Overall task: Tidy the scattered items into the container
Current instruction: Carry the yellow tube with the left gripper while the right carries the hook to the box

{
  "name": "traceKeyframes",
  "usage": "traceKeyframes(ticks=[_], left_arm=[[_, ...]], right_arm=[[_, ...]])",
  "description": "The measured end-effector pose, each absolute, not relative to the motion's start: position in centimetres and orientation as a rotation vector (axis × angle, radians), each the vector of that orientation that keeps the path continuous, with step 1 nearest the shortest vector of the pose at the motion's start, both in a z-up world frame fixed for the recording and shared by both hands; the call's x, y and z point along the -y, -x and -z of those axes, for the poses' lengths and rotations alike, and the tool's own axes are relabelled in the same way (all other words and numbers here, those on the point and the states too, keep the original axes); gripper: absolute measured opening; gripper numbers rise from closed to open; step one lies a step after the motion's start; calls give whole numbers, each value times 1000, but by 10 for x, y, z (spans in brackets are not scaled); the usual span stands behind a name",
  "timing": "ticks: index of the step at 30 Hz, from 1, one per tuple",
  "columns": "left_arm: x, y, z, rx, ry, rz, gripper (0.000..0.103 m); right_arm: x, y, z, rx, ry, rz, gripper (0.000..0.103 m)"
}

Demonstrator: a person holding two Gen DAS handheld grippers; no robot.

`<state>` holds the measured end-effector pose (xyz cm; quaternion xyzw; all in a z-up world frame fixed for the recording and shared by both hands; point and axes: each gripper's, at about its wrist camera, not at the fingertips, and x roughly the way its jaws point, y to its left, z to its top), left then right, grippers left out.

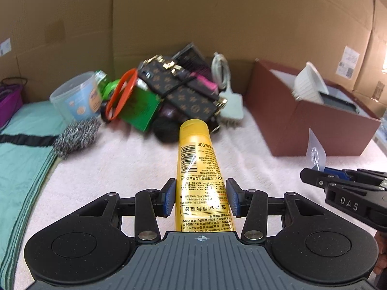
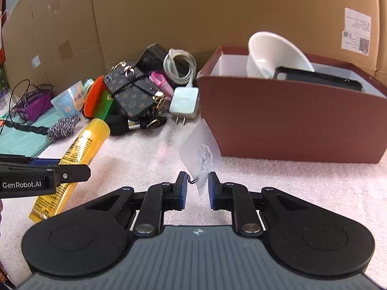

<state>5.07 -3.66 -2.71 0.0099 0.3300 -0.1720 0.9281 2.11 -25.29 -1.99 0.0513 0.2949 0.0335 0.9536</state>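
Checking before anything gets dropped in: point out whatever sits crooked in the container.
The white bowl in the red box is tipped on its side, leaning over a dark flat item rather than sitting flat. Nothing looks spilled or broken.

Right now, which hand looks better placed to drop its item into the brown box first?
The right, probably. Its tool holds the clear adhesive hook just in front of the brown box. The left tool holds the yellow tube farther off, pointing at the pile.
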Motion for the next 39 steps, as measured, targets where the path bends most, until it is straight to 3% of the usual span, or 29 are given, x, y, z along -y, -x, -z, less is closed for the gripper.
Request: traceKeyframes(ticks=[14, 21, 39], left_arm=[[126, -45, -51, -509, -39, 511, 45], [166, -75, -76, -525, -15, 577, 45], [216, -161, -44, -607, -24, 510, 45]], right_arm=[[318, 15, -48, -404, -127, -18, 21], [357, 13, -77, -321, -127, 29, 21], [426, -68, -56, -381, -199, 124, 21]])
